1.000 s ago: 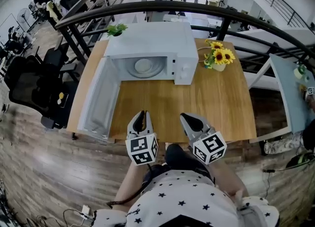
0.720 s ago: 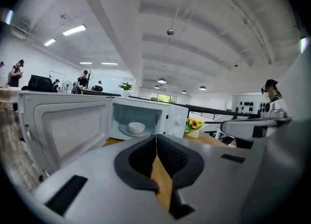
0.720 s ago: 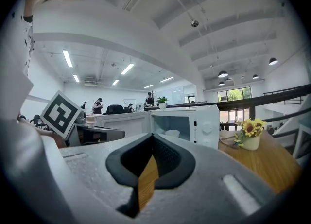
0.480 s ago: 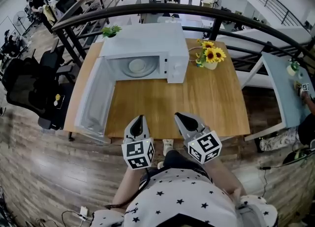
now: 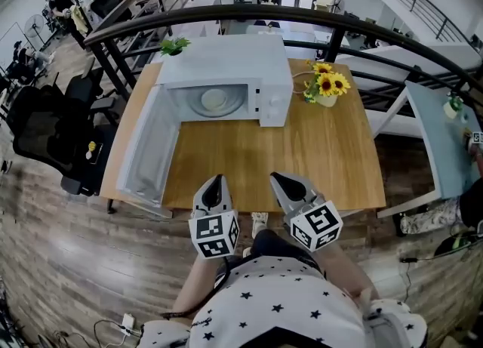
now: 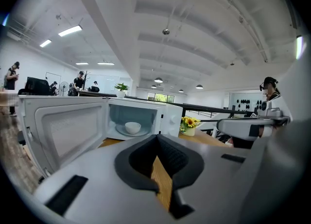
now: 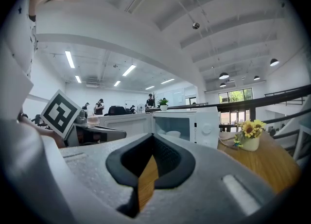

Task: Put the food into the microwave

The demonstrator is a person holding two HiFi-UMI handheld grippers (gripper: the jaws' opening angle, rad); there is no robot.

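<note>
A white microwave [image 5: 226, 75] stands at the back of the wooden table [image 5: 302, 158], its door [image 5: 147, 154] swung wide open to the left. Inside, a white bowl [image 5: 214, 99] rests on the glass turntable; the left gripper view also shows this bowl [image 6: 132, 127] in the lit cavity. My left gripper [image 5: 216, 182] hovers over the table's near edge, shut and empty. My right gripper [image 5: 278, 180] is beside it, also shut with nothing in it. Both point toward the microwave [image 7: 206, 126] from well short of it.
A vase of sunflowers [image 5: 326, 88] sits just right of the microwave. A small green plant [image 5: 175, 46] stands behind its left corner. A dark railing [image 5: 302, 18] curves behind the table. Black office chairs [image 5: 45, 135] stand on the floor to the left.
Both grippers have drawn back a little toward the person, nearer the table's front edge. The bowl and the open door are as before.
</note>
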